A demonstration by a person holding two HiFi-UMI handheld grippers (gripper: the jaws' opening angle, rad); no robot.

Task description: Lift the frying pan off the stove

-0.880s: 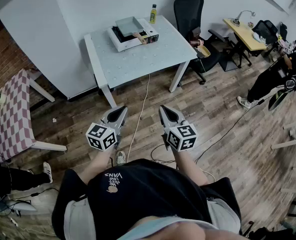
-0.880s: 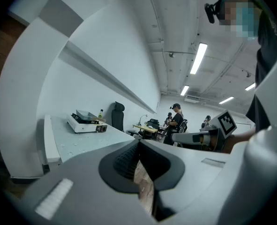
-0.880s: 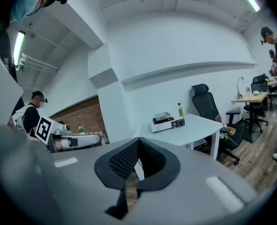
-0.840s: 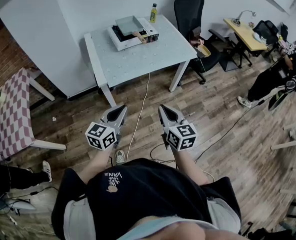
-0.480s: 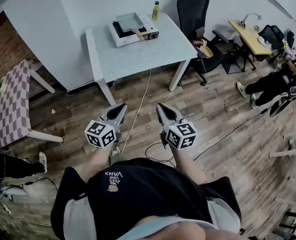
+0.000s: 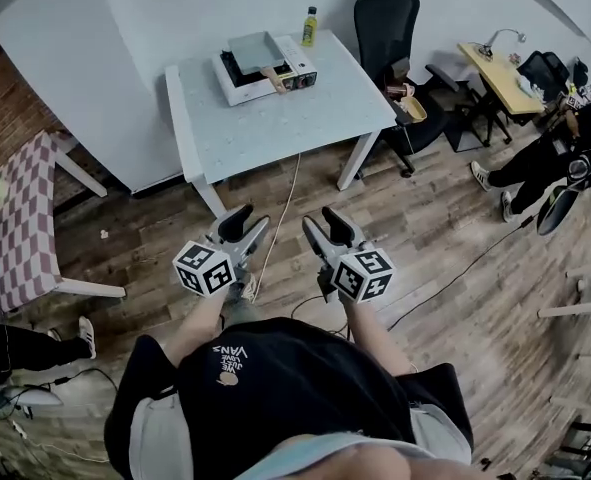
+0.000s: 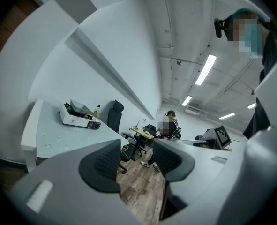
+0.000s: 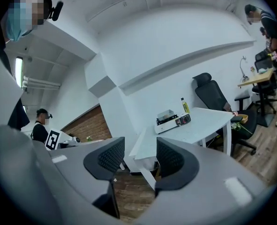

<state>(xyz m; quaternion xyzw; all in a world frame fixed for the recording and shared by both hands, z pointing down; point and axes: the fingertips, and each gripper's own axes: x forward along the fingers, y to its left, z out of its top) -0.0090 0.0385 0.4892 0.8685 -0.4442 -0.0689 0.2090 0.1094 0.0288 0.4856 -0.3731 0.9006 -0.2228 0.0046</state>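
Note:
A grey square frying pan (image 6: 255, 49) with a wooden handle (image 6: 273, 76) sits on a white portable stove (image 6: 266, 71) at the far end of a pale table (image 6: 285, 118). Both gripper views show the pan (image 7: 77, 107) (image 8: 166, 114) on the stove (image 7: 76, 119) (image 8: 174, 121) small and far ahead. My left gripper (image 6: 247, 225) (image 7: 137, 158) and right gripper (image 6: 320, 225) (image 8: 140, 156) hang side by side over the wooden floor, well short of the table. Both are open, with nothing between the jaws.
A yellow bottle (image 6: 309, 26) stands behind the stove. A black office chair (image 6: 385, 18) is right of the table, and a checkered table (image 6: 15, 218) is at the left. A cable (image 6: 280, 218) runs across the floor below the grippers. A seated person (image 6: 565, 143) is at the far right.
The view has shifted a little toward the table. Both grippers' jaws, which looked closed to a point before, now stand spread apart.

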